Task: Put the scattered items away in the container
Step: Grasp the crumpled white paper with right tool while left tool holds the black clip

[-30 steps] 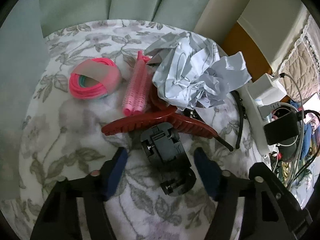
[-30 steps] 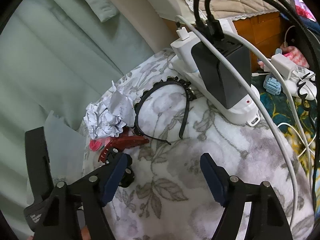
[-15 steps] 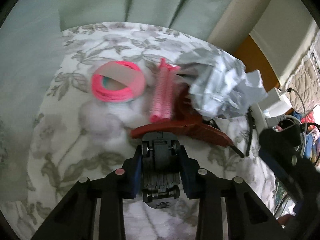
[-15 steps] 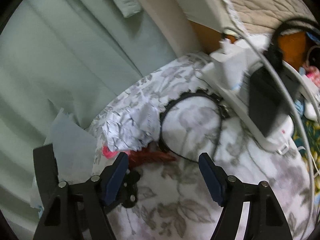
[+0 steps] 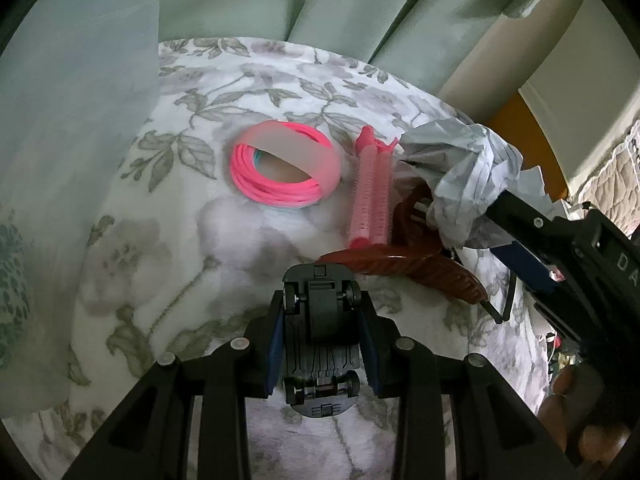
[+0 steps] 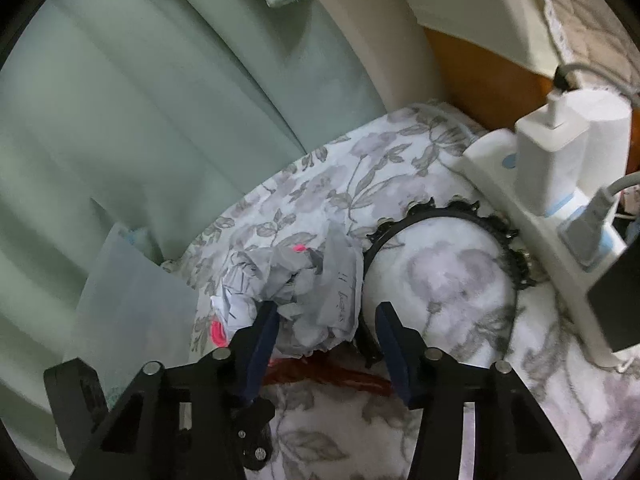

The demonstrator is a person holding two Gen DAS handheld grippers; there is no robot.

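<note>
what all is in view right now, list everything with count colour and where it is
black folding gadget: 1, black, clamped between the left gripper's pads
hair-tie bundle: 1, pink, on the floral cloth, left of the roller
hair roller: 1, pink, beside the claw clip
claw clip: 1, dark red, under the paper's edge
crumpled paper: 1, white-grey, between the right gripper's pads
headband: 1, black, right of the paper
power strip: 1, white, chargers plugged in, right edge
floral cloth: 1, white-grey
curtain: green, behind
left gripper: shut on the gadget
right gripper: jaws just closing around the paper
</note>
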